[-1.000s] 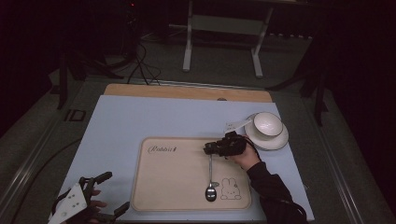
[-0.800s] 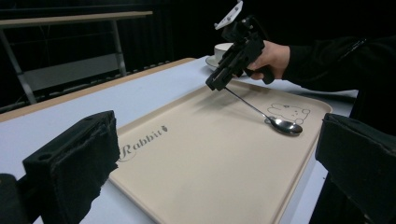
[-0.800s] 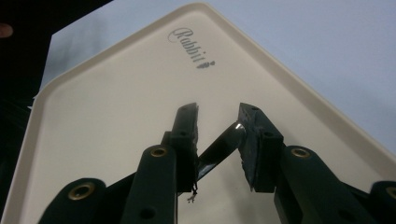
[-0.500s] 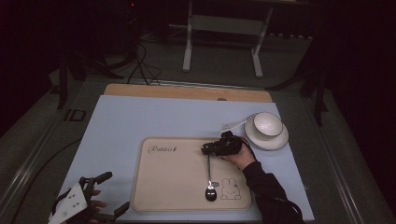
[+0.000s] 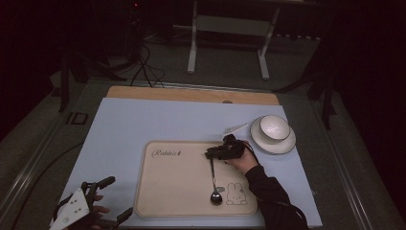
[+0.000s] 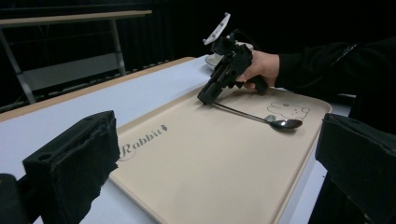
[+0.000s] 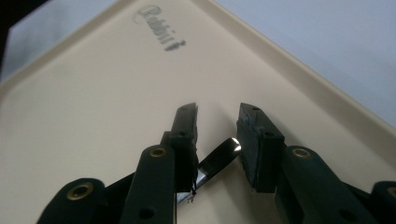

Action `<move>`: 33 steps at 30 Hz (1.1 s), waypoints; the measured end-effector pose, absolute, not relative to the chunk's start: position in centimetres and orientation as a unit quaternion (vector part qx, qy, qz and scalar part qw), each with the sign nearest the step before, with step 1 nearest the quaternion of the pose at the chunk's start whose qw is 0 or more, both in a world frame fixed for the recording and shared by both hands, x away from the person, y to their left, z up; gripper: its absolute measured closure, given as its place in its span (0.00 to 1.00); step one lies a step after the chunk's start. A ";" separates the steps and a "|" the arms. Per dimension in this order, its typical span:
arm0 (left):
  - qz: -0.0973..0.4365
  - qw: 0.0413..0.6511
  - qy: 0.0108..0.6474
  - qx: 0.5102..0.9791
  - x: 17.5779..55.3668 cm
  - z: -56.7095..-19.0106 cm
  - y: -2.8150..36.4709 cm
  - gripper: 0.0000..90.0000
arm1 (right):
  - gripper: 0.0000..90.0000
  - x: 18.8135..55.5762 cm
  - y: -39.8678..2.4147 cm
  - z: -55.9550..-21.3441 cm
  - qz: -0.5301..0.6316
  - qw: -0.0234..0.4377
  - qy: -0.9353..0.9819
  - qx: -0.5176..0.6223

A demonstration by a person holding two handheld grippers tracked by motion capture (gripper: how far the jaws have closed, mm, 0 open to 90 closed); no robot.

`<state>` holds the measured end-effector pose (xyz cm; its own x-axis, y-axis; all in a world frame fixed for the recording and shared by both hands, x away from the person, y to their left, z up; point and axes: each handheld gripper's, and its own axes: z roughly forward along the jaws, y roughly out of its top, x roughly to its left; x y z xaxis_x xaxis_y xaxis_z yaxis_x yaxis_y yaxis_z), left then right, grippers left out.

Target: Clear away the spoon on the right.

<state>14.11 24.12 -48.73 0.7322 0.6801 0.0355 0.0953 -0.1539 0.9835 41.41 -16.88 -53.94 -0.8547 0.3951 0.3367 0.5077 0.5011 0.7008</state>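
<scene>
Beige plastic tray (image 5: pixel 182 191) with the "Rabbit" print lies on the pale blue desk (image 5: pixel 143 124); its only content is a polished metal spoon (image 5: pixel 214 184), bowl end by the rabbit drawing, handle running up toward the far edge.

Change since a second ago: right claw (image 5: pixel 213 154) has come down and slid left off the saucer side onto the spoon's handle tip. Right gripper view: jaws part-open and straddling the handle end (image 7: pixel 219 158), one pad near or on it, the other with a visible gap, so no real clamp yet. Spoon lies flat, not lifted.

My read: this is the pre-grasp, next is close and lift. A thin flat handle on a smooth tray may slip or pivot unless the pads get low.

White ceramic cup (image 5: pixel 274 126) sits on its white saucer (image 5: pixel 287 143) right of the tray; the cup looks empty.

Left claw (image 5: pixel 107 199) parked at the desk's near-left corner, jaws wide, holding nothing.
</scene>
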 end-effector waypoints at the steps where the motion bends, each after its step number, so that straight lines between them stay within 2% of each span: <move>1: 0.247 0.592 0.270 0.718 14.1 -48.7 24.1 0.00 | 0.75 41.4 -16.9 -54.0 -0.424 0.066 -0.864 -0.264; 14: 0.247 0.592 0.270 0.718 14.1 -48.7 24.1 0.00 | 0.76 41.6 -17.4 -53.7 -0.427 0.057 -0.857 -0.283; 20: 0.247 0.592 0.270 0.718 14.1 -48.7 24.0 0.00 | 0.65 41.0 -17.3 -52.6 -0.428 0.052 -0.860 -0.273; 21: 0.248 0.592 0.270 0.718 14.1 -48.7 24.0 0.00 | 0.55 40.7 -17.2 -52.1 -0.423 0.037 -0.863 -0.274; 22: 0.248 0.592 0.270 0.718 14.1 -48.7 24.0 0.00 | 0.55 40.7 -17.2 -52.1 -0.423 0.037 -0.863 -0.274; 23: 0.248 0.592 0.271 0.718 14.1 -48.7 24.0 0.00 | 0.46 40.3 -17.2 -51.6 -0.424 0.029 -0.861 -0.281; 28: 0.247 0.592 0.272 0.717 14.1 -48.7 24.1 0.00 | 0.23 39.5 -17.4 -50.6 -0.433 0.019 -0.853 -0.289; 31: 0.247 0.592 0.273 0.717 14.2 -48.7 24.1 0.00 | 0.17 38.9 -17.2 -49.9 -0.435 0.009 -0.851 -0.294; 33: 0.247 0.591 0.273 0.718 14.2 -48.7 24.1 0.00 | 0.16 38.5 -17.1 -49.5 -0.434 0.001 -0.852 -0.291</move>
<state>14.20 24.09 -48.73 0.7295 0.6833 0.0311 0.0999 -0.1514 0.9834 38.50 -17.15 -49.48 -0.8301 0.4961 0.2548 0.4977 0.4527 0.7398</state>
